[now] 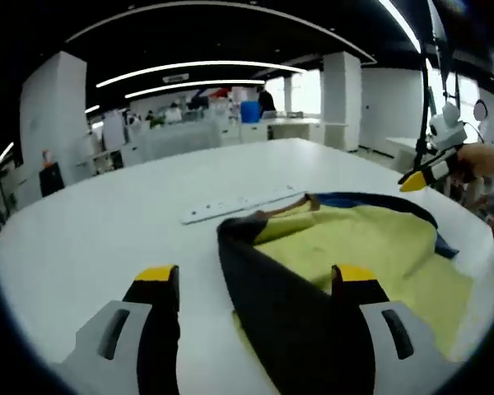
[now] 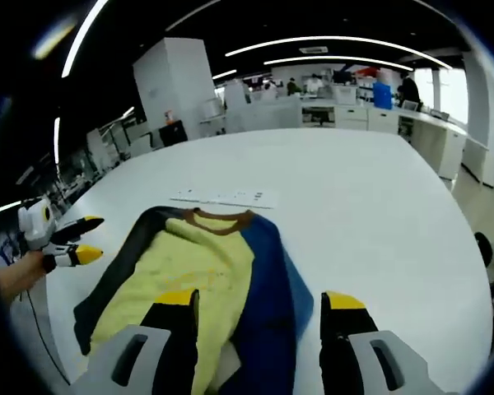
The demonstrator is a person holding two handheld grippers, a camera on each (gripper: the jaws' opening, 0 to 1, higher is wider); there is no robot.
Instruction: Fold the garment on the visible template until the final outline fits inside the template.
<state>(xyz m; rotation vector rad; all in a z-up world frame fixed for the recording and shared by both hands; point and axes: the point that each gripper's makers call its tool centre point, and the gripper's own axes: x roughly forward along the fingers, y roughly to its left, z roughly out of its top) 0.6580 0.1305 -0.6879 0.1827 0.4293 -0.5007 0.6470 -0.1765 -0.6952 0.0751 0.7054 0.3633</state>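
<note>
On the white desk [image 2: 370, 206], a yellow-and-navy cloth garment [image 2: 202, 284] is lying lengthwise ahead of both spread, empty tools, left tool [image 1: 255, 284] and right tool [image 2: 259, 309].

Your left gripper [image 1: 255, 284] is showing two black jaws capped with yellow tips, each rising out of a pale grey housing with a dark slot in it. Your right gripper [image 2: 259, 309] is wearing the same colours: black jaws, yellow caps, grey slotted shoulders. Seen from across the table, each tool is carrying a white rounded body behind its yellow-and-black beak, and your hand [image 2: 16, 276] is trailing a thin dark cable below it.
</note>
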